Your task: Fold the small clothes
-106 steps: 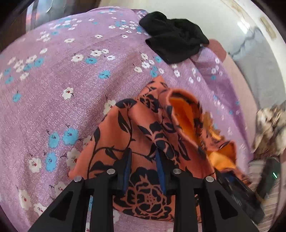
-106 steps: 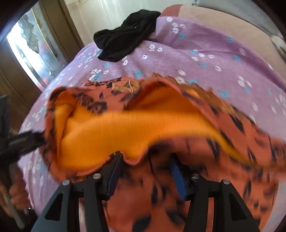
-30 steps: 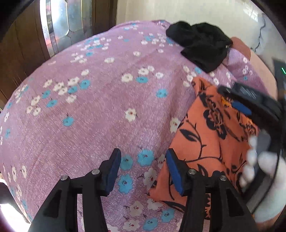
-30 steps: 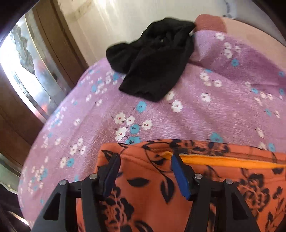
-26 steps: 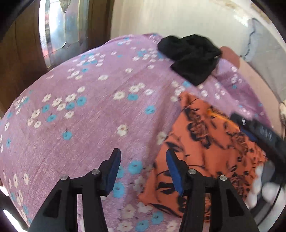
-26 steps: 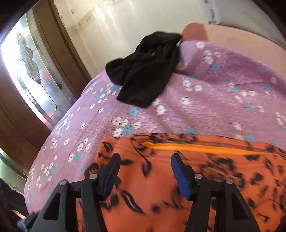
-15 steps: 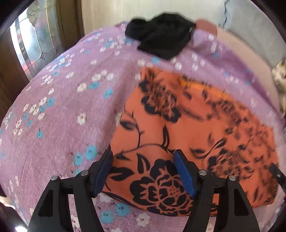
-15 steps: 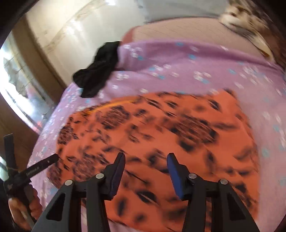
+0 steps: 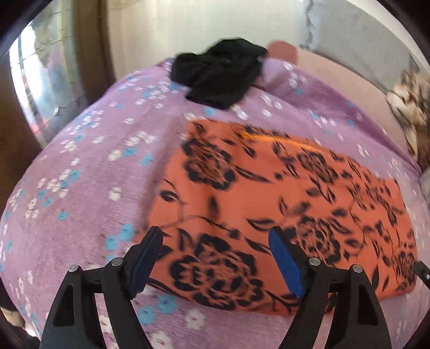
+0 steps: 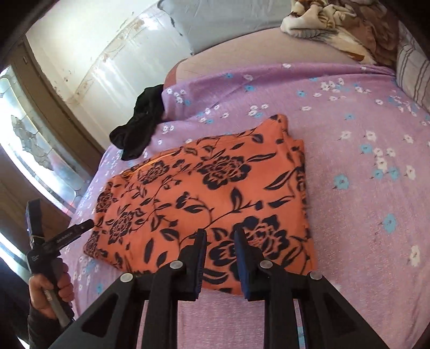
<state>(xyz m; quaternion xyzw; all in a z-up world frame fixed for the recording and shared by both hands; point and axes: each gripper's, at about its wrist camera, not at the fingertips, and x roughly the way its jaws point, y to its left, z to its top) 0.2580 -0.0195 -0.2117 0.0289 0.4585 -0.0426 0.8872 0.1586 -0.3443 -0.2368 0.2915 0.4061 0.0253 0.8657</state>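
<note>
— What's the biggest thing you see from where you stand?

— The bed, covered by a purple sheet (image 10: pixel 357 204) with small white and blue flowers. It fills most of both views.

— And on it?

— An orange cloth (image 10: pixel 204 196) with black flowers lies folded flat in a rough rectangle near the middle of the sheet. A thin strip of plain orange lining shows along its far edge, and layered edges show on its right side.

— Anything else on the bed?

— A black garment (image 10: pixel 139 128) sits crumpled at the far corner, apart from the orange cloth. Further back lies a rumpled brown-and-cream blanket (image 10: pixel 333 24).

— What about the tongs?

— The left tongs (image 9: pixel 215 257) hang over the near left corner of the cloth with their jaws spread wide, gripping nothing. In the right view you see them from the side, held in a hand (image 10: pixel 51 284), tip just beside the cloth's left edge.

— And the right ones?

— The right tongs (image 10: pixel 220 257) hover over the near edge of the cloth, jaws only narrowly apart, with nothing between them.
</note>
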